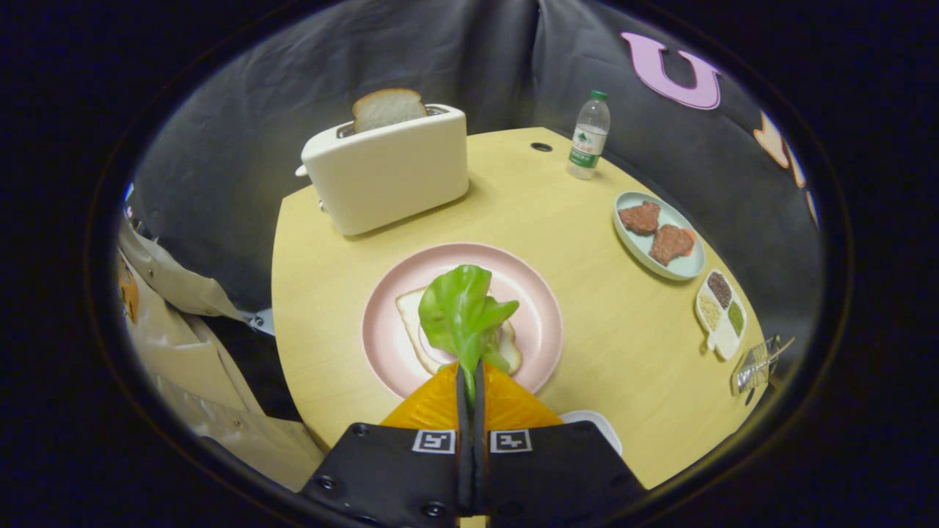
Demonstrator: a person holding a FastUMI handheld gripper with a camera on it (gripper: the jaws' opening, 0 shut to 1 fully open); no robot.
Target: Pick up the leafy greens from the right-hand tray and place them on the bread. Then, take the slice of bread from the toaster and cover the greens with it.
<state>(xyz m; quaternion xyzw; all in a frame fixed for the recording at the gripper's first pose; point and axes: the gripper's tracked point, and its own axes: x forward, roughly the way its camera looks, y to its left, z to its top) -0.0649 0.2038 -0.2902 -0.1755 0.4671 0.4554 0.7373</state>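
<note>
**Greens held over bread on pink plate**

At the far left, a person's pale sleeve (183, 286) hangs beside the rounded edge of a smooth, light wooden table (601, 337). Next along stands a boxy cream toaster (389, 172) with a matte shell, a slice of bread (389, 108) with a domed crust rising upright from its slot. In the middle sits a round, glossy pink plate (528, 293) carrying a flat slice of white bread (412, 315). The gripper (470, 375) is closed on the stem of the leafy greens (461, 312), both fingers pressed together around it; the leaf stands just ahead of the fingertips, bright green, crinkled and waxy, spreading above the bread on the plate. Whether the leaf touches the bread cannot be told. To the right, well apart, a clear plastic water bottle (589, 136) with a green cap stands near the table's back edge. Nearer, an oval pale-blue dish (678, 268) holds two rough brown meat patties (655, 231). Just beside it lies a small white divided tray (722, 315) of grains and seeds.
</note>
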